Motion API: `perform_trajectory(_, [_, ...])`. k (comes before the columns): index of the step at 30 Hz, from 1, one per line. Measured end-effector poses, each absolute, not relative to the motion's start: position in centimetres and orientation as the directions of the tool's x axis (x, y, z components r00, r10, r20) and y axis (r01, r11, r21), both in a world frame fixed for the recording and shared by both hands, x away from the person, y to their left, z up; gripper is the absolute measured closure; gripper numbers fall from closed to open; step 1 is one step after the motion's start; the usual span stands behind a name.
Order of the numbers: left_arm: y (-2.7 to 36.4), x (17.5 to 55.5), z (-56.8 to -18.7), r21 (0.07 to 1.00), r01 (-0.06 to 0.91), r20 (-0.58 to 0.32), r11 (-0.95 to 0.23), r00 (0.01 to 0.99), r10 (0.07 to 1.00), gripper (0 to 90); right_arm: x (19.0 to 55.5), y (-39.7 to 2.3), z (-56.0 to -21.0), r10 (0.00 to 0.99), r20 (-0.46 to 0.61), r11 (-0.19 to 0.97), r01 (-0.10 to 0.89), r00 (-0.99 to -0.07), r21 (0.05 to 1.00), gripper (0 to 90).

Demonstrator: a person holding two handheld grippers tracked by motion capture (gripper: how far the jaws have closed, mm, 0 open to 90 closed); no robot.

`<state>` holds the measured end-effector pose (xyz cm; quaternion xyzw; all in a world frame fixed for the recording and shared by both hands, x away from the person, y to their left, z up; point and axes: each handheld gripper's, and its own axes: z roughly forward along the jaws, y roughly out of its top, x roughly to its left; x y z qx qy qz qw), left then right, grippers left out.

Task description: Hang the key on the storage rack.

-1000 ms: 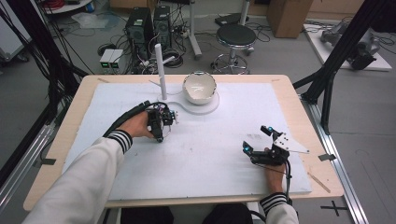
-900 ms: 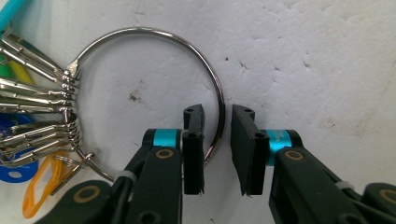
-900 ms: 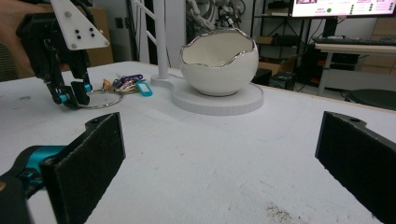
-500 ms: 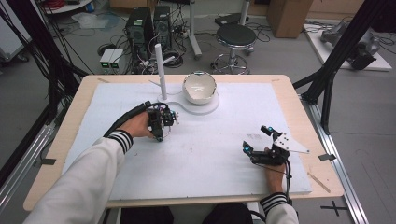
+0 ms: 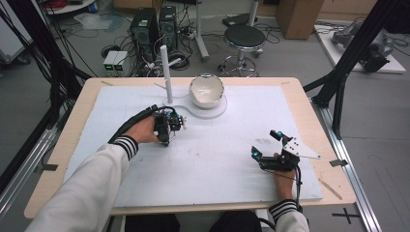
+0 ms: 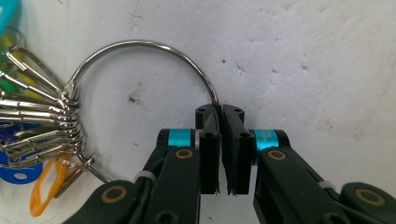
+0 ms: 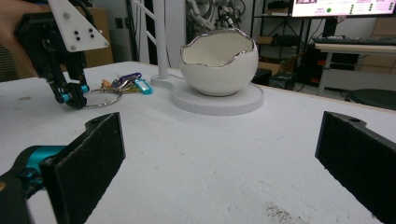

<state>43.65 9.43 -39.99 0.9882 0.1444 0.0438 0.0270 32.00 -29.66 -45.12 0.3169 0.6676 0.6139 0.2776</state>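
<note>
From above, the white egg-shaped bowl [image 5: 207, 91] sits on its round white stand [image 5: 218, 109] at the far middle of the foam-covered table [image 5: 217, 159], a thin white post [image 5: 166, 72] rising just left of it. The left gripper [image 5: 166, 141] is down on the foam, near and to the front-left of the bowl, the person's left hand [image 5: 144, 130] wrapped round it; the keys are too small to make out from up here. The right gripper [image 5: 266, 145] rests well to the front-right of the bowl, jaws spread wide apart.

Over to the left gripper view, and here it is: the left gripper [image 6: 220, 119] has its jaws pinched tight on the wire of a big metal key ring [image 6: 140, 51]. The ring arcs up and away to the left from the jaw tips, lying flat on the foam, and a bunch of keys and coloured tags [image 6: 32, 135] hangs at its far left end, clear of the jaws.

Now the right gripper view: its own two black pads [image 7: 88, 158] stand wide, nothing between them. Ahead sits the bowl [image 7: 218, 60]; left of it, just beside the post's base, lie the keys and coloured tags [image 7: 128, 83], with the left gripper [image 7: 74, 100] touching the ring [image 7: 105, 99] on the side away from the bowl.
</note>
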Motion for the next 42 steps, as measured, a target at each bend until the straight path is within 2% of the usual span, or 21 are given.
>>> perform_trajectory(9, [10.6, 43.6, -37.7, 0.167, 0.269, 0.112, -0.949, 0.951, 0.29, 86.4, 32.1, -29.7, -45.1, 0.763, 0.017, 0.043, 0.077, -0.646, 0.996, 1.0])
perform_trajectory(12, [11.8, 43.4, -36.2, 0.226, 0.272, 0.154, -0.935, 0.938, 0.31, 86.8, 32.1, -29.7, -45.1, 0.763, 0.013, 0.045, 0.074, -0.646, 0.996, 0.9])
perform_trajectory(17, [13.4, 43.5, -34.4, 0.309, 0.292, 0.176, -0.905, 0.917, 0.356, 87.3, 32.1, -29.7, -45.1, 0.764, 0.016, 0.044, 0.077, -0.645, 0.996, 1.0])
perform_trajectory(23, [16.0, 43.5, -32.0, 0.458, 0.303, 0.18, -0.835, 0.889, 0.421, 87.5, 32.1, -29.7, -45.1, 0.765, 0.01, 0.047, 0.07, -0.644, 0.996, 1.0])
perform_trajectory(34, [18.1, 43.5, -30.1, 0.609, 0.293, 0.161, -0.737, 0.864, 0.477, 87.6, 32.0, -29.7, -45.1, 0.763, 0.017, 0.047, 0.082, -0.646, 0.996, 0.9])
perform_trajectory(42, [19.6, 44.0, -29.2, 0.746, 0.295, 0.116, -0.597, 0.826, 0.552, 87.7, 32.0, -29.7, -45.1, 0.763, 0.017, 0.047, 0.082, -0.646, 0.996, 1.0])
